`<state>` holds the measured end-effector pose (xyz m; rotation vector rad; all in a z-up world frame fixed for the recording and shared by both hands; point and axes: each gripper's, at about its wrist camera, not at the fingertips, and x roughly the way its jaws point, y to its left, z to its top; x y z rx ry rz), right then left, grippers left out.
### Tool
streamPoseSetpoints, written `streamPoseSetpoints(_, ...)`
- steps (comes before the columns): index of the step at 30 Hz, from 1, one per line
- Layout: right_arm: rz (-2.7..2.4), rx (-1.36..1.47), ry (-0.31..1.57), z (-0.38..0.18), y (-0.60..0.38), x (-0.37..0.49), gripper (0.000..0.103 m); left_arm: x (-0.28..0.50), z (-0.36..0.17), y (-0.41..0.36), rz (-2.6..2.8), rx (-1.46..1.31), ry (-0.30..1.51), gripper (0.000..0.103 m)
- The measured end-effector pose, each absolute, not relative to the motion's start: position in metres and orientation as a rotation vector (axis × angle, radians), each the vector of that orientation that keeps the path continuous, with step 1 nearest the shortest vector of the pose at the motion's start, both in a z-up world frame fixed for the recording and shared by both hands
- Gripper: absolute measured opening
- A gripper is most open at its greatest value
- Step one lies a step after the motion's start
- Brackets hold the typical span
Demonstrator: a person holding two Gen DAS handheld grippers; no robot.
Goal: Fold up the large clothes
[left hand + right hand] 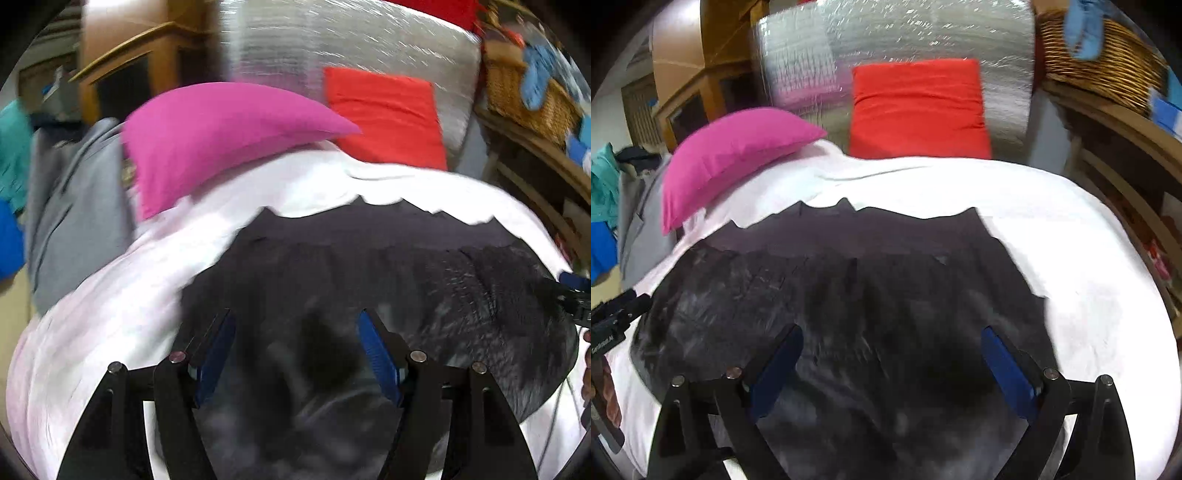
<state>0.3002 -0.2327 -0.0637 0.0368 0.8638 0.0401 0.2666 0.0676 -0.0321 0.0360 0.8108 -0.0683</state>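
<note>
A large dark garment (369, 266) lies spread on a white bed sheet (110, 295); it also shows in the right wrist view (886, 266). My left gripper (295, 321) is open, its blue-padded fingers apart above the garment's near part. My right gripper (892, 336) is open too, above the same garment. The right gripper shows at the right edge of the left wrist view (576, 295), and the left gripper at the left edge of the right wrist view (617, 314). Both views are blurred by motion.
A pink pillow (738, 147) and a red pillow (919, 107) lie at the head of the bed against a silver board (886, 37). A wicker basket (1100, 51) stands on wooden shelves at the right. Grey and teal clothes (74, 206) hang at the left.
</note>
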Motion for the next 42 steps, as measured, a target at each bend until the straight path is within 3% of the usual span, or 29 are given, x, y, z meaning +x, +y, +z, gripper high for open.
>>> streamPoseSetpoints(8,-0.017,-0.010,0.952,-0.102,-0.222,0.345,0.099,0.324,-0.074,0.023,-0.061,0.119,0.945,0.071)
streamPoseSetpoints(10,-0.030,0.015,0.974,-0.111,-0.233,0.352,0.099,0.330,-0.082,0.029,-0.054,0.090,0.974,0.075)
streamPoseSetpoints(16,-0.069,0.028,0.961,-0.123,-0.247,0.361,0.099,0.335,-0.096,0.049,-0.048,0.047,0.960,0.081)
streamPoseSetpoints(27,-0.066,0.054,0.980,-0.122,-0.256,0.359,0.101,0.339,-0.093,0.058,-0.070,0.010,0.970,0.082)
streamPoseSetpoints(31,-0.052,0.131,0.927,-0.100,-0.289,0.331,0.101,0.315,-0.063,0.107,-0.038,-0.059,0.907,0.082)
streamPoseSetpoints(35,-0.080,0.267,0.904,-0.085,-0.347,0.298,0.102,0.306,-0.067,0.173,0.017,-0.198,0.987,0.082)
streamPoseSetpoints(42,0.029,0.629,1.012,-0.121,-0.422,0.275,0.101,0.294,-0.094,0.209,-0.102,-0.376,1.066,0.081)
